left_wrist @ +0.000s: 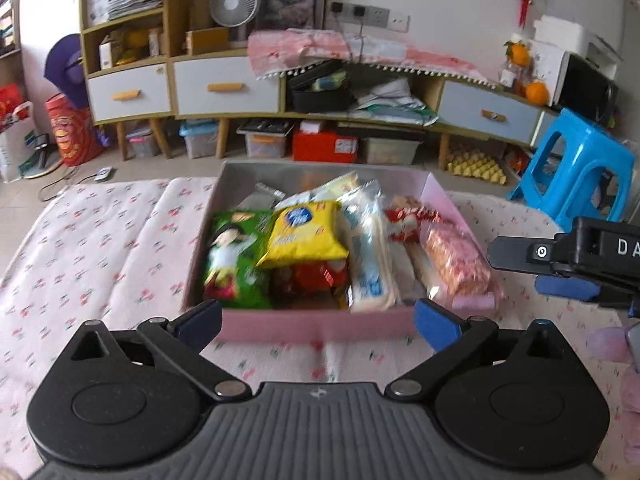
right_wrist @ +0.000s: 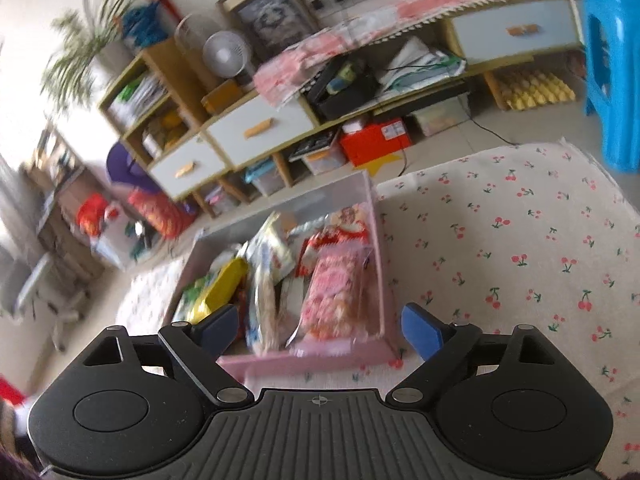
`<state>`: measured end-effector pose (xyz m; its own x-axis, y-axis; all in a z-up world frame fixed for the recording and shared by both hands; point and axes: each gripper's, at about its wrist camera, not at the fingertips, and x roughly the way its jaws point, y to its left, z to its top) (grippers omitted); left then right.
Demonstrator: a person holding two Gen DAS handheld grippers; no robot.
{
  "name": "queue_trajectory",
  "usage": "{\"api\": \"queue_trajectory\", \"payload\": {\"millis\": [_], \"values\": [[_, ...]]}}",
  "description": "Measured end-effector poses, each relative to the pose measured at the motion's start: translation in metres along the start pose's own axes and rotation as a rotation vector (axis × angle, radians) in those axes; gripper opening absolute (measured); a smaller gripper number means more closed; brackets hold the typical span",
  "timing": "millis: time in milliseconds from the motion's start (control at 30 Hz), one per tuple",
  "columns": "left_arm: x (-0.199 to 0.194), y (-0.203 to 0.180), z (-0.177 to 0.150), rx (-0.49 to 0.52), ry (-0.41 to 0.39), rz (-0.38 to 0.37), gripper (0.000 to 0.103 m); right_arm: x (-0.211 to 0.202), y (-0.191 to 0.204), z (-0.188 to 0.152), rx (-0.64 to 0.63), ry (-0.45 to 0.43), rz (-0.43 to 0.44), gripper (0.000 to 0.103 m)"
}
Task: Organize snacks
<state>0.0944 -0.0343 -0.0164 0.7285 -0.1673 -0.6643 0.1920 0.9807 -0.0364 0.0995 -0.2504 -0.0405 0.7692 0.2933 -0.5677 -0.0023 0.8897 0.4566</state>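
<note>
2 claws stand wide open with nothing between their blue pads: the left claw (left_wrist: 318,322) just before the near wall of the pink box (left_wrist: 320,326), the right claw (right_wrist: 320,330) at the box's near right corner. Snack packets fill the box, among them a yellow bag (left_wrist: 304,236), a green bag (left_wrist: 236,260) and a pink-speckled pack (right_wrist: 334,292). Box rests on a cherry-print cloth (right_wrist: 520,240).
</note>
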Motion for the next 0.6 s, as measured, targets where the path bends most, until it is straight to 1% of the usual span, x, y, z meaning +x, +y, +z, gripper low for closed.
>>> {"api": "queue_trajectory", "payload": {"millis": [100,233,300,367,400,433,467,600], "values": [[-0.011,0.001,-0.003,0.009,0.018,0.028,0.103,-0.009,0.013,-0.009,-0.071,0.010,-0.034,0.091],[-0.026,0.007,-0.007,-0.037,0.030,0.052,0.103,-0.021,0.030,-0.018,-0.130,0.036,-0.071,0.093],[-0.033,0.009,-0.011,-0.046,0.040,0.067,0.103,-0.029,0.040,-0.021,-0.162,0.040,-0.118,0.093],[-0.041,0.010,-0.016,-0.050,0.050,0.086,0.103,-0.038,0.047,-0.025,-0.174,0.037,-0.158,0.093],[-0.045,0.010,-0.019,-0.050,0.067,0.098,0.103,-0.043,0.051,-0.028,-0.181,0.043,-0.170,0.095],[-0.048,0.011,-0.022,-0.052,0.080,0.105,0.103,-0.048,0.053,-0.031,-0.181,0.046,-0.179,0.100],[-0.052,0.012,-0.025,-0.055,0.087,0.108,0.103,-0.054,0.056,-0.034,-0.179,0.047,-0.186,0.102],[-0.065,0.012,-0.035,-0.065,0.099,0.116,0.103,-0.068,0.067,-0.048,-0.200,0.080,-0.202,0.102]]}}
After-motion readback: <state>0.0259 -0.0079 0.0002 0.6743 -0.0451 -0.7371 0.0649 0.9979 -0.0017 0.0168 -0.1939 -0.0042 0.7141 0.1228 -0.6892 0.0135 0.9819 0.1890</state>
